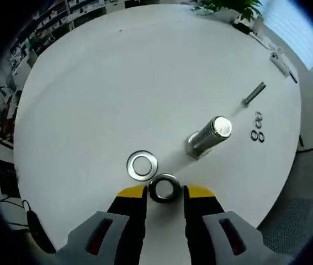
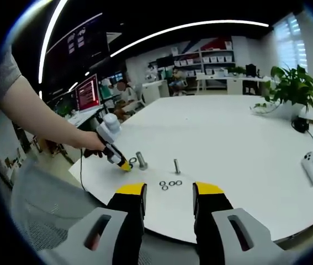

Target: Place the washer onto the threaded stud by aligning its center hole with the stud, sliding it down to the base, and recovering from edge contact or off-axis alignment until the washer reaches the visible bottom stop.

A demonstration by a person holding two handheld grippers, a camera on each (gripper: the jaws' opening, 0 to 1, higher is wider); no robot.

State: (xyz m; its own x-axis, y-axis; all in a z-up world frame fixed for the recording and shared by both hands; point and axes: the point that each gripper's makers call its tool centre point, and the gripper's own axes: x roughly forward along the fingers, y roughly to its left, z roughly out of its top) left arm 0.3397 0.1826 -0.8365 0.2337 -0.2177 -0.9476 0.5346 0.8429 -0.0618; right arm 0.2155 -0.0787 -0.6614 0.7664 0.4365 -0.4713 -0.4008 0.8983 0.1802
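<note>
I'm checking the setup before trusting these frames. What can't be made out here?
- Left gripper view: whether the jaws touch the nut; unclear.
- Left gripper view: stud threads blurred.
- Right gripper view: small rings too small to identify.
- Right gripper view: washer hidden behind the left gripper.

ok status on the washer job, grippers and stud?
Left gripper open around a thick ring. Right gripper open, empty. Flat washer on table, off the stud. Path clear.

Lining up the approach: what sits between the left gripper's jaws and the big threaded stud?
In the left gripper view, a dark metal ring lies between the left gripper's yellow tips; beyond it, bare white table up to the large steel stud.
</note>
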